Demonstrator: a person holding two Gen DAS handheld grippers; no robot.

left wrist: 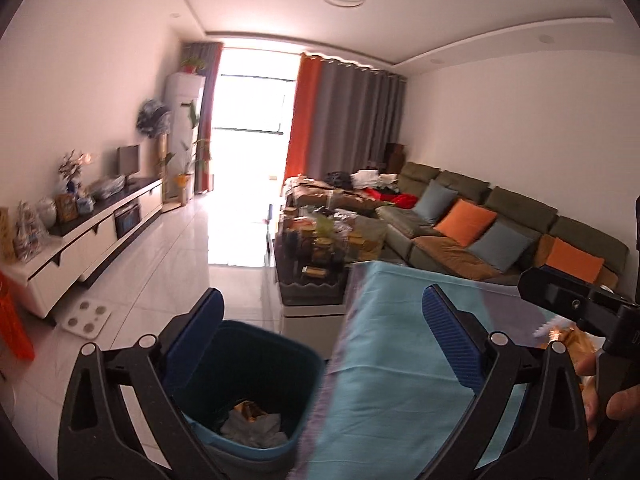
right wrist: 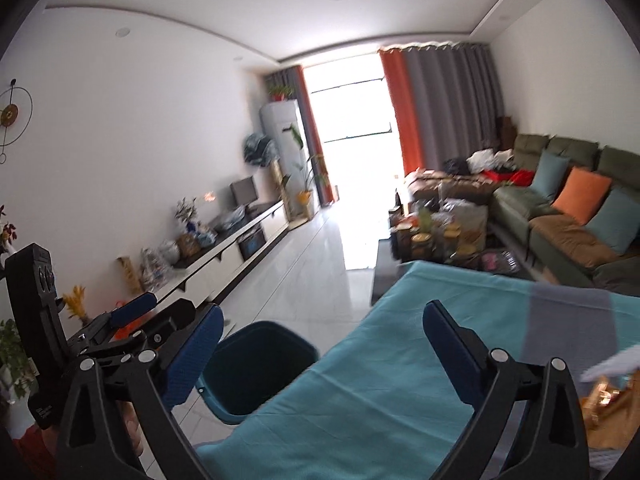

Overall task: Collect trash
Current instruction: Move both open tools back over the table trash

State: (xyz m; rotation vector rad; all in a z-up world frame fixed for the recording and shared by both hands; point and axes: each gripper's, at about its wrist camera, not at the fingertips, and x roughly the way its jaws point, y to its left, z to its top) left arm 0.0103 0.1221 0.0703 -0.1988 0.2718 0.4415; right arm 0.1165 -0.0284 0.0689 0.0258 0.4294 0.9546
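Note:
A dark teal trash bin (left wrist: 248,384) stands on the floor beside a table covered with a light blue cloth (left wrist: 400,360). Crumpled grey and gold trash (left wrist: 252,420) lies in its bottom. My left gripper (left wrist: 324,332) is open and empty above the bin's rim and the table edge. My right gripper (right wrist: 324,340) is open and empty over the cloth (right wrist: 380,380), with the bin (right wrist: 256,368) to its lower left. Gold wrappers (right wrist: 612,404) lie on the cloth at the right edge. The other gripper shows in each view, the right one (left wrist: 576,300) and the left one (right wrist: 132,320).
A low coffee table (left wrist: 316,248) crowded with jars and packets stands ahead. A green sofa with orange and blue cushions (left wrist: 480,224) runs along the right. A white TV cabinet (left wrist: 88,236) lines the left wall. A white scale (left wrist: 86,318) lies on the tiled floor.

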